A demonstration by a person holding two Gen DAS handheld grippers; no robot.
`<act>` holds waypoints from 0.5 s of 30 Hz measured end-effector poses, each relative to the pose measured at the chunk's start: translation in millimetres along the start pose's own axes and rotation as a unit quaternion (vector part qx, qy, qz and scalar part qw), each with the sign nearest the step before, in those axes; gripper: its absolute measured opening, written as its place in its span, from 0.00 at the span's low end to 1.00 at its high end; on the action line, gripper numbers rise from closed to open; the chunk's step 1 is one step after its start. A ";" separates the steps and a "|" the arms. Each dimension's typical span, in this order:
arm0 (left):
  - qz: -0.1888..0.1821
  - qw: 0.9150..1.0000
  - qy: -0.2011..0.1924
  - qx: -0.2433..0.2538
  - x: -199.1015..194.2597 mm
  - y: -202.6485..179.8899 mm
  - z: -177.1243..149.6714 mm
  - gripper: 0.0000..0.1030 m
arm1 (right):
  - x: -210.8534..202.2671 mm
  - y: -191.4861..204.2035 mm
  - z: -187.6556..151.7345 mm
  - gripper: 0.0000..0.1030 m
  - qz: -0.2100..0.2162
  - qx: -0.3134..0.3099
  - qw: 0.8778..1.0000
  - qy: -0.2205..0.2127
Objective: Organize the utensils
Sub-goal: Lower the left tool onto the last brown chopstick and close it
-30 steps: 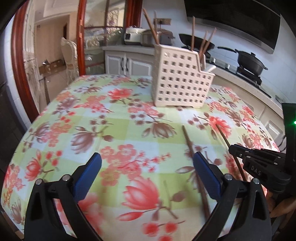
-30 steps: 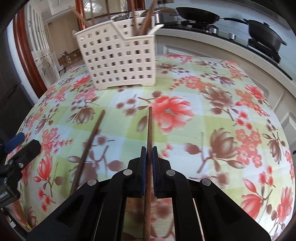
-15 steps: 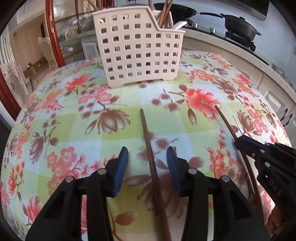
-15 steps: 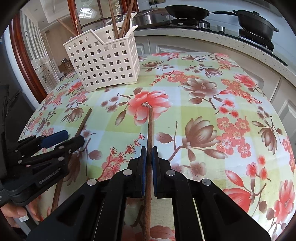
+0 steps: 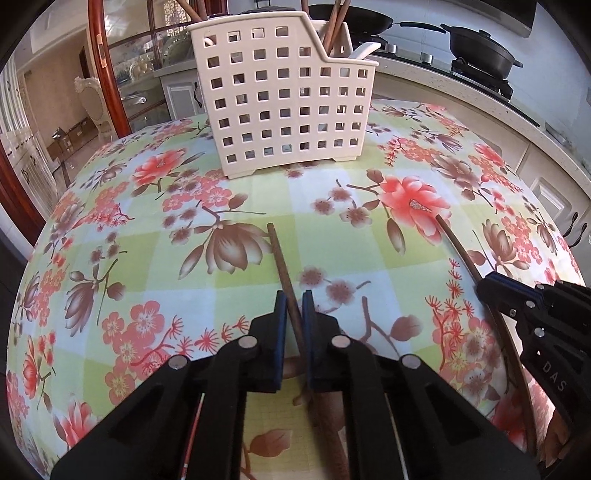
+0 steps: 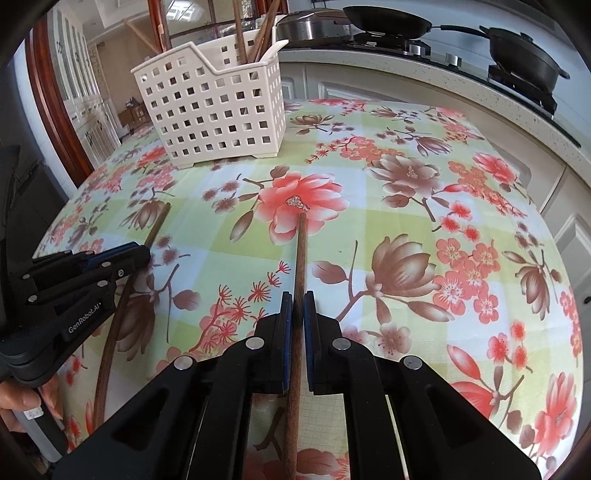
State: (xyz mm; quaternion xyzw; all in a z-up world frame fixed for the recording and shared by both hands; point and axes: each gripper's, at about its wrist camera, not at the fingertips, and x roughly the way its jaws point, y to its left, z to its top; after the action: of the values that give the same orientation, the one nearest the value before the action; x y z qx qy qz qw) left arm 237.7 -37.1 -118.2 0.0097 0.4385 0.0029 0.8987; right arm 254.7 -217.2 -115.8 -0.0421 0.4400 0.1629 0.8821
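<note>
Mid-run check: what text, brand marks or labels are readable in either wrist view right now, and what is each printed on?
"GenRobot.AI": white print on the side of the left gripper, seen from the right wrist view.
"DAS": white letters on the body of the right gripper, seen from the left wrist view; it may be part of a longer mark.
No readable text on the white basket, chopsticks, tablecloth or pans.

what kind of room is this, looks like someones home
Most likely a home kitchen. A black pan and a lidded pot sit on a stove set into the counter, and a white utensil caddy holding chopsticks stands on a table with a floral tablecloth.
</note>
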 end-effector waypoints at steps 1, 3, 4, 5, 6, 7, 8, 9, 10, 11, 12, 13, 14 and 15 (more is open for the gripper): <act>-0.003 1.000 0.001 0.000 0.1 0.6 0.3 0.08 | 0.8 1.4 1.1 0.07 -0.005 -0.006 1.000 0.004; -0.008 1.000 0.003 -0.001 0.6 2.3 1.4 0.08 | 3.6 5.1 5.3 0.07 -0.012 -0.023 1.000 0.015; -0.009 1.000 0.003 0.000 0.9 2.1 1.6 0.08 | 4.8 6.3 6.6 0.08 -0.015 -0.030 0.999 0.018; -0.009 1.000 0.003 0.003 1.0 1.7 1.7 0.08 | 6.0 9.5 7.9 0.08 -0.020 -0.044 0.999 0.023; -0.008 1.000 0.002 0.006 1.1 1.1 1.6 0.08 | 6.4 11.0 8.5 0.08 -0.023 -0.051 0.998 0.025; -0.007 1.000 0.001 0.009 1.0 0.4 1.5 0.08 | 6.6 11.7 8.9 0.08 -0.024 -0.055 0.998 0.027; -0.008 1.000 -0.001 0.011 0.9 0.1 1.2 0.08 | 6.9 11.9 9.2 0.08 -0.023 -0.059 0.998 0.028; -0.010 1.000 -0.001 0.011 1.2 0.2 1.1 0.07 | 6.9 11.7 9.2 0.07 -0.022 -0.062 0.997 0.028; -0.015 1.000 -0.002 0.010 1.0 1.1 1.0 0.07 | 6.8 11.0 9.3 0.07 -0.020 -0.063 0.997 0.027; -0.022 1.000 -0.003 0.007 0.9 2.6 0.9 0.06 | 6.5 10.3 9.3 0.07 -0.018 -0.061 0.998 0.027; -0.029 1.000 -0.003 0.003 0.5 4.4 0.8 0.06 | 5.9 9.9 9.3 0.07 -0.016 -0.059 0.998 0.025; -0.032 0.999 -0.003 0.001 0.3 5.4 0.8 0.06 | 4.5 10.2 9.4 0.07 -0.013 -0.057 0.998 0.020; -0.033 0.999 -0.004 -0.002 -1.0 7.2 0.6 0.06 | 2.2 10.1 9.9 0.07 -0.010 -0.053 0.998 0.015; -0.034 0.999 -0.008 -0.004 -3.4 8.5 0.6 0.06 | -1.2 10.2 11.1 0.07 -0.009 -0.049 0.999 0.007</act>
State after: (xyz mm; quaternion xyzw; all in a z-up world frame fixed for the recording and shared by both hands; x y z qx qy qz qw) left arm 236.2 -28.7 -114.9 -0.0084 0.4316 -0.0259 0.9017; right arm 259.2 -205.5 -107.4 -0.0906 0.4376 0.1764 0.8770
